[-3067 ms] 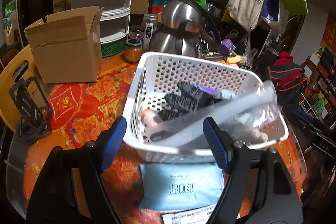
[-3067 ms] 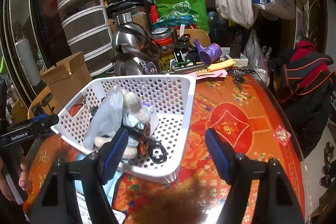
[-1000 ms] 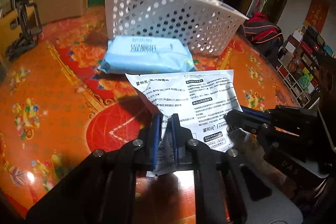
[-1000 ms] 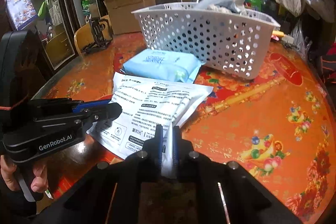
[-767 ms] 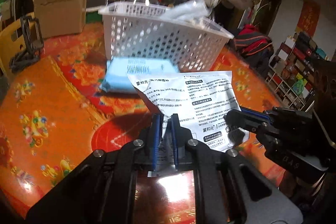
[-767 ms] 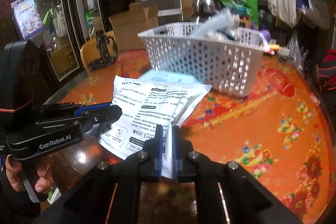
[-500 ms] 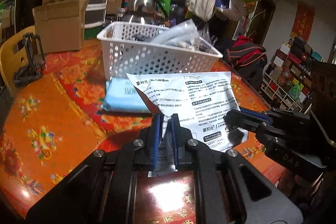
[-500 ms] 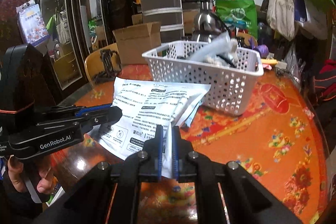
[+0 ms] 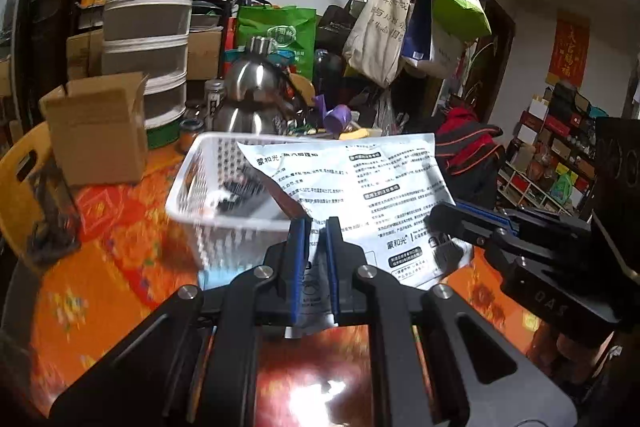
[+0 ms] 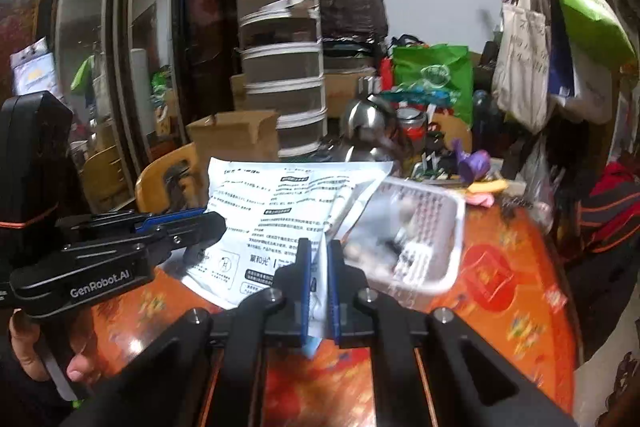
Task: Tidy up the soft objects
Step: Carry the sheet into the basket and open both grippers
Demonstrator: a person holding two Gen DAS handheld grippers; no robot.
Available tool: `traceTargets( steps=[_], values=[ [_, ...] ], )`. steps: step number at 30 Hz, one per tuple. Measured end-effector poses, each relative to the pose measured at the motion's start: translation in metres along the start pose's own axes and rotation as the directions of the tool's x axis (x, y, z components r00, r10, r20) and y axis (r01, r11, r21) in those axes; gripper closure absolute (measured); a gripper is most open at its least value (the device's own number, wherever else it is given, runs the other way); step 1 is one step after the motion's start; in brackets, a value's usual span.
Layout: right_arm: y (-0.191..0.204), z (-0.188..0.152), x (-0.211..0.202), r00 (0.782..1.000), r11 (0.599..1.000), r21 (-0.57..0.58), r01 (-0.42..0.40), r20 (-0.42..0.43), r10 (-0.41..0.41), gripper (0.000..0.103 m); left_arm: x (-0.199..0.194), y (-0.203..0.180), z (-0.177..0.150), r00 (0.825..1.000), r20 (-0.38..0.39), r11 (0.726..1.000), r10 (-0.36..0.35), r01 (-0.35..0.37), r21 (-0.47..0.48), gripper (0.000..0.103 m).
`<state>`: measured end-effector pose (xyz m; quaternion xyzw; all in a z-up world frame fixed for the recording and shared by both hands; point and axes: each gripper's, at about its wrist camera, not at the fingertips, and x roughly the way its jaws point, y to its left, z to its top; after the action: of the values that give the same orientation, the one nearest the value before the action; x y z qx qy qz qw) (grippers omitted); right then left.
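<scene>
A flat white printed pouch [image 9: 372, 187] hangs in the air between both grippers, above the near end of a white perforated basket [image 9: 208, 183]. My left gripper [image 9: 315, 227] is shut on the pouch's near left corner. My right gripper [image 10: 319, 251] is shut on its other near corner; the pouch [image 10: 280, 211] spreads to the left in the right wrist view, with the basket [image 10: 432, 227] behind it. Dark socks and a clear bag lie in the basket. The right gripper [image 9: 448, 223] shows at the right of the left wrist view, the left gripper [image 10: 200, 227] at the left of the right wrist view.
The round table [image 9: 112, 267] has a red-orange flowered cover. A cardboard box [image 9: 96, 135], stacked grey containers [image 9: 148, 39], a steel kettle [image 9: 252, 95] and bags on a coat rack [image 9: 416, 7] crowd the far side. A blue wipes pack [image 9: 212, 273] lies under the basket's near edge.
Both grippers closed on the pouch on the table and have lifted it together, from table level up over the basket. The view now looks down into the basket.
</scene>
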<state>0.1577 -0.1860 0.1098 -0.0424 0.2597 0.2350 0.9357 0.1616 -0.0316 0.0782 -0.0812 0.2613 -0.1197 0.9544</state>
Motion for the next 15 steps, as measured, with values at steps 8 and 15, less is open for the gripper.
traceTargets(
  steps=[8,15],
  values=[
    [-0.040,0.051,0.046,0.998,0.998,0.025,0.057,-0.023,-0.057,0.097,0.065,0.001,0.090,0.999,-0.034,1.000,-0.004,0.005,0.010,0.094],
    [-0.074,0.058,0.108,0.989,0.995,0.057,0.079,-0.126,-0.072,0.097,0.141,0.006,0.129,0.992,-0.123,0.999,0.038,-0.038,0.005,0.094]
  ],
)
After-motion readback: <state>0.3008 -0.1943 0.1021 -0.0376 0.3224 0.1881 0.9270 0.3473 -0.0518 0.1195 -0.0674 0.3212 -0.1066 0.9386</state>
